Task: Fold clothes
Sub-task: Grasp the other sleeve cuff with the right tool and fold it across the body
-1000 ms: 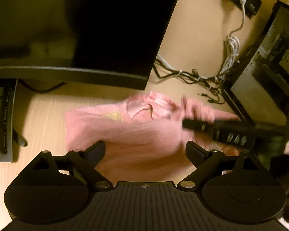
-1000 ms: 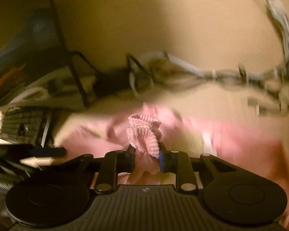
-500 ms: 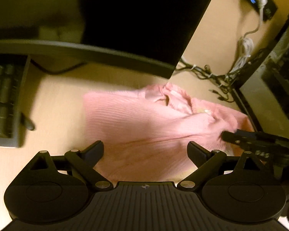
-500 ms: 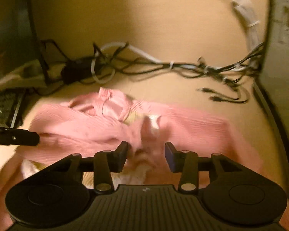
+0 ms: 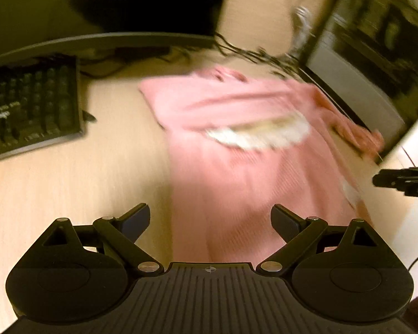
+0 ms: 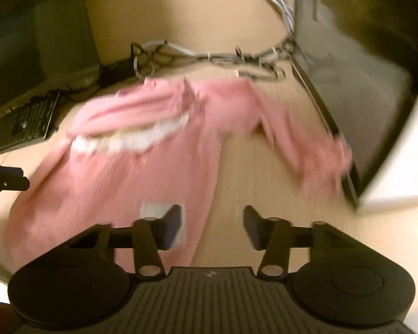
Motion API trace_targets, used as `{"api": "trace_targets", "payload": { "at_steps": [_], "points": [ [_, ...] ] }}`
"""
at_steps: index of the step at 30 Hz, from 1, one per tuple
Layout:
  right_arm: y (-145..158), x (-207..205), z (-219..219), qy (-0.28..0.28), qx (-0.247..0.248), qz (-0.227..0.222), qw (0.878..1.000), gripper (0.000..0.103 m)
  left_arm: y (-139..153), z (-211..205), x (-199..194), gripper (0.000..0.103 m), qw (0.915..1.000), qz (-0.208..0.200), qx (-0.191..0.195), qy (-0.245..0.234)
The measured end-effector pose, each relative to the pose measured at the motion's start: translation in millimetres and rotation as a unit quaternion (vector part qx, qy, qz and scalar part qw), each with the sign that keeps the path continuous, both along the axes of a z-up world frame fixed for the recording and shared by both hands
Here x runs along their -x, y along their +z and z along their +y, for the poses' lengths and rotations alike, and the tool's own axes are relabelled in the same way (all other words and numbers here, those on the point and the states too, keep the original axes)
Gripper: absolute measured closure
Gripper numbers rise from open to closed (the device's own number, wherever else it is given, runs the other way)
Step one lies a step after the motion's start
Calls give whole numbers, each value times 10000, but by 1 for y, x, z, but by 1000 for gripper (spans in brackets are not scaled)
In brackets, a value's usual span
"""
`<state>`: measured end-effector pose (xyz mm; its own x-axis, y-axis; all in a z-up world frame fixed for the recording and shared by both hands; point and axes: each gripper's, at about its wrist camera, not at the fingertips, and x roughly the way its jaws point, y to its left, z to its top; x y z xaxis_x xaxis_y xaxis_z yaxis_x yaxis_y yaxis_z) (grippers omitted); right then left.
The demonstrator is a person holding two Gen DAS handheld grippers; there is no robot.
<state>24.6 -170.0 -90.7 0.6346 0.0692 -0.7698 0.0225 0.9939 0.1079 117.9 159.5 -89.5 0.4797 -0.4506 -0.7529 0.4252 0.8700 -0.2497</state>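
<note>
A pink ribbed garment lies spread on the light wooden desk, blurred by motion. A white and yellow patch crosses its upper part. My left gripper hangs open over the garment's near end, with nothing between its fingers. In the right wrist view the garment fills the left half and one sleeve runs right toward the computer case. My right gripper is open above the garment's right edge and bare desk; its pads press on nothing. Each gripper shows at the edge of the other's view: the right gripper and the left gripper.
A black keyboard lies left of the garment, under a dark monitor. Tangled cables run behind the garment. A computer case stands along the right, close to the sleeve.
My right gripper let go of the ruffled pink cuff and opened. Both grippers drew back toward the near side, and more of the garment now shows. The left gripper stayed open.
</note>
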Motion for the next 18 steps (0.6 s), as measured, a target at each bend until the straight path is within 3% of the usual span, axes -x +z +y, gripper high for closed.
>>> {"api": "trace_targets", "payload": {
  "at_steps": [7,13,14,15,18],
  "points": [
    [-15,53,52,783,605,390,9943,58,-3,7,44,6,9996,-37,-11,-275],
    [-32,39,41,355,-74,388,9986,58,10,-3,80,6,9985,-352,23,-410],
    [-32,37,41,406,-146,343,9985,66,12,-8,86,5,9979,-429,24,-477],
    [-32,34,41,457,-217,299,9983,83,13,-14,93,5,9972,-505,10,-542],
    [-17,22,35,637,-630,119,9959,93,13,-40,111,5,9951,-695,-126,-686]
  ]
}}
